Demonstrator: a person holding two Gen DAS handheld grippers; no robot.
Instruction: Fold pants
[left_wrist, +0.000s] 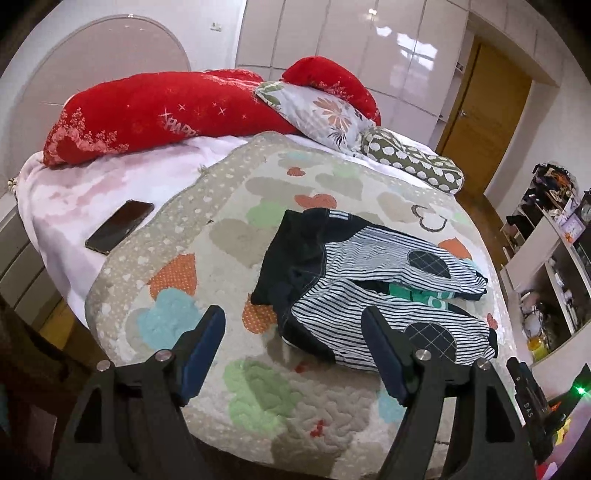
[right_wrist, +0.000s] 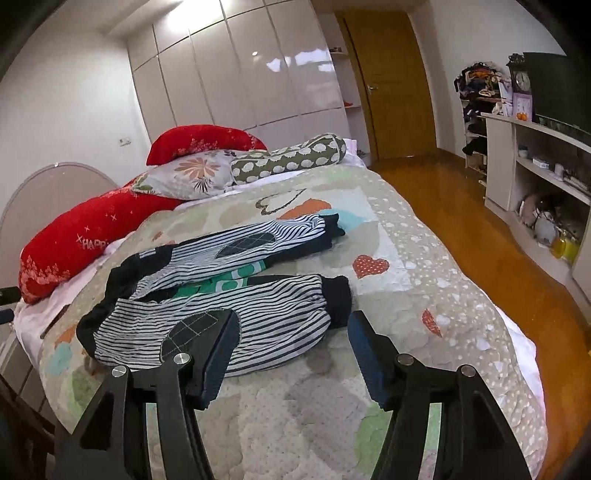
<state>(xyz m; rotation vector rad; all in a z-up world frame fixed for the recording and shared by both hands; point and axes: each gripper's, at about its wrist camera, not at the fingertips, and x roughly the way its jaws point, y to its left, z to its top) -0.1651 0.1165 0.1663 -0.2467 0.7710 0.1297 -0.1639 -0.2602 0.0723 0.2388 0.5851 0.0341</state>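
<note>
Small striped pants (left_wrist: 369, 273) with a dark waist, dark knee patches and dark cuffs lie spread flat on the quilt, legs apart, over a green printed garment (left_wrist: 417, 295). In the right wrist view the pants (right_wrist: 221, 295) lie with the waist at left and cuffs at right. My left gripper (left_wrist: 293, 321) is open and empty, held above the quilt just before the waist end. My right gripper (right_wrist: 291, 325) is open and empty, just before the near leg's cuff.
The heart-patterned quilt (left_wrist: 236, 391) covers the bed. A phone (left_wrist: 120, 226) lies on the white sheet at left. Red and floral pillows (left_wrist: 184, 110) and a bolster (left_wrist: 413, 158) lie at the head. Shelves (right_wrist: 535, 177) and wooden floor (right_wrist: 461, 221) are at right.
</note>
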